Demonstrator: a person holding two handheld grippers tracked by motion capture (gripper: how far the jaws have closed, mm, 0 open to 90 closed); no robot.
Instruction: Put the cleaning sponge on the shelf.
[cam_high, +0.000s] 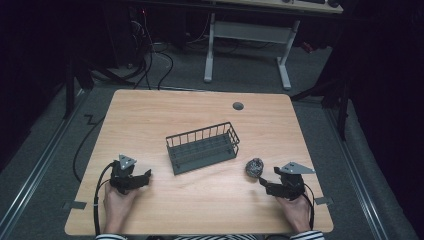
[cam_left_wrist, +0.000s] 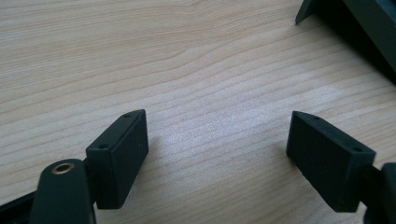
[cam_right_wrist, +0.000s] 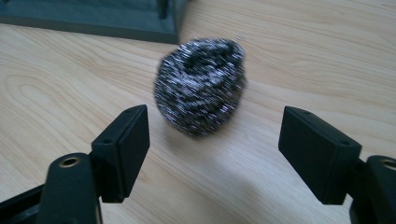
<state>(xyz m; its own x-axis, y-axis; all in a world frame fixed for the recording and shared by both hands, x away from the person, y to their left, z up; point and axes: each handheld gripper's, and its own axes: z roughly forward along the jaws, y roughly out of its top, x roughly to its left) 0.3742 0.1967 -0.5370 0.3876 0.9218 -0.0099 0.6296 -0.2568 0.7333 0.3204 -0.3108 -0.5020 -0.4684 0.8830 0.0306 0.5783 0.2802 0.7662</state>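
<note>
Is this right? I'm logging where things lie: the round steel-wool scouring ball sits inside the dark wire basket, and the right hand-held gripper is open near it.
Not quite. The round steel-wool scouring ball lies on the bare wooden table, outside the dark wire basket and beside its right end, as the high view shows. The right hand-held gripper is indeed open near it.

The steel wool scourer is motion-blurred in the right gripper view. The wire basket is cropped by the left gripper view's top-right corner.
</note>
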